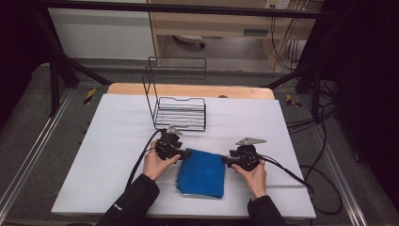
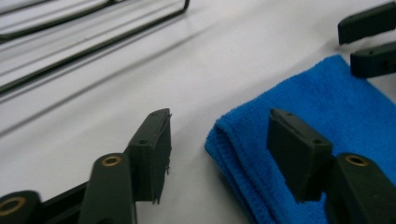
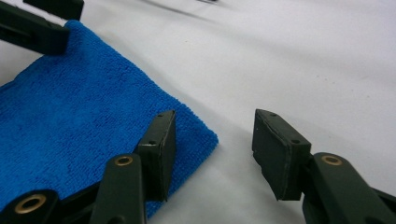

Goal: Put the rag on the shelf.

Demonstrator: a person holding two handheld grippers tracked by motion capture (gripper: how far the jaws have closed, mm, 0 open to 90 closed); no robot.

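A folded blue towel [image 1: 202,173] lies flat on the white table, near its front edge. My left gripper [image 1: 186,154] sits at the towel's far left corner and my right gripper [image 1: 227,160] at its far right corner, tips pointing toward each other. In the left gripper view the left gripper [image 2: 217,140] stands open, with the towel [image 2: 303,98] corner's folded edge between its jaws, untouched by the pads. In the right gripper view the right gripper [image 3: 212,140] is open too, the towel [image 3: 84,102] corner lying between its jaws, unpinched.
A black wire rack [image 1: 181,113] with a tall back frame stands on the table just beyond the grippers; its base wires [image 2: 93,42] show in the left gripper view. Bare white table top [image 1: 108,141] spreads left and right of the towel. Cables trail off both grippers.
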